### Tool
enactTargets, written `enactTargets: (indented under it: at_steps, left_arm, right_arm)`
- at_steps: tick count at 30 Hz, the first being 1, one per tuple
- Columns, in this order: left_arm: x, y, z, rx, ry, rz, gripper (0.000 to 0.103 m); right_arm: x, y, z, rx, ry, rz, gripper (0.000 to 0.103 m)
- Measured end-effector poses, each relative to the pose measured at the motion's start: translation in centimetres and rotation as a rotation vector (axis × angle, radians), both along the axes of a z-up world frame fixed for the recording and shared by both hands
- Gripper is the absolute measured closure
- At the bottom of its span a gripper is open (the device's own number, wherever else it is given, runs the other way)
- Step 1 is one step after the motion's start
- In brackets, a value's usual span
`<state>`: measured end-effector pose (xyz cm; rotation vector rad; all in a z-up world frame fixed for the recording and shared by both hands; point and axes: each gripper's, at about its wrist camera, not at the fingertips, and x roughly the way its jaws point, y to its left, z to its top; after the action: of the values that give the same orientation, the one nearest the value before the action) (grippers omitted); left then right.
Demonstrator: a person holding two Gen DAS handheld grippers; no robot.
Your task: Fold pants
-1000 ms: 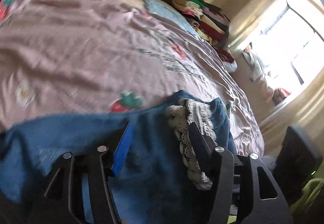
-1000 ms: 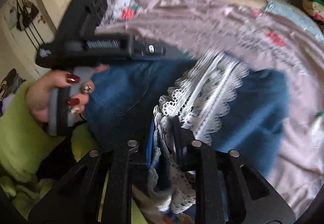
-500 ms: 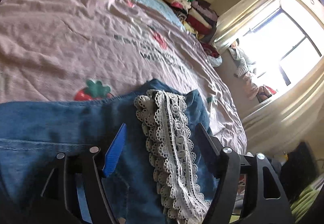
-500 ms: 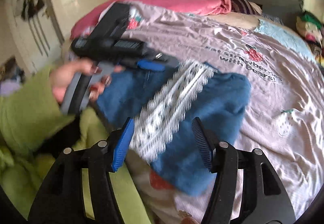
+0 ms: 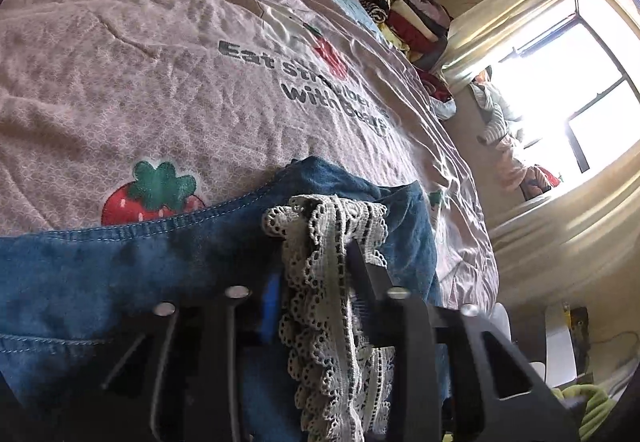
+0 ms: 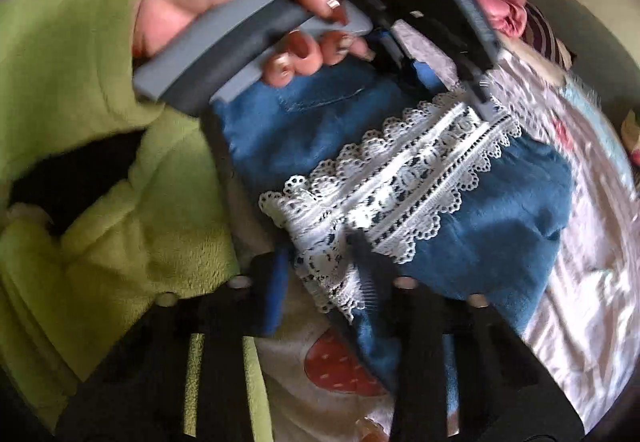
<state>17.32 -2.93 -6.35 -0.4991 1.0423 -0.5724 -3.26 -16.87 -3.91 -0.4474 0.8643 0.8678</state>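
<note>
We take the left gripper [image 5: 316, 274] first: its fingers are drawn narrow around the white lace trim [image 5: 332, 306] at the hem of the denim pants [image 5: 120, 266], which lie spread at the near edge of the bed's pink strawberry quilt [image 5: 160, 82]. From the other side, the right gripper [image 6: 320, 262] has its fingers closed in on the same band of lace [image 6: 400, 182], lower down, where the cloth hangs off the bed edge. With both tools pinching the trim, we judge the step to be carrying this hem over to make a fold; done well, we would keep both grips firm, lift the two points together and level so the denim does not twist, and lay it flat before letting go. We cannot tell how much denim, as opposed to lace alone, sits between either pair of fingers. The waistband and far leg are cut off, and the right view is blurred.
</note>
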Motion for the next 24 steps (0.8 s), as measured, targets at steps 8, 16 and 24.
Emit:
enactTargets:
  at_steps: [8,16,24]
  left_arm:
    - [-1.7,1.6,3.6,-0.014,-0.119,0.047,0.083]
    - [-1.0,3.6,0.7,0.075,-0.064,0.105,0.079]
    - [-2.3,4.4,1.6,0.078,-0.114,0.127,0.066]
  right_arm:
    - [1.0,-1.1,2.8,0.214,0.1,0.0,0.093]
    - [0.0,3.0,-0.1,0.071,0.092,0.04,0.088]
    - [-0.1,0.8,2.5,0.181,0.117,0.042,0.064]
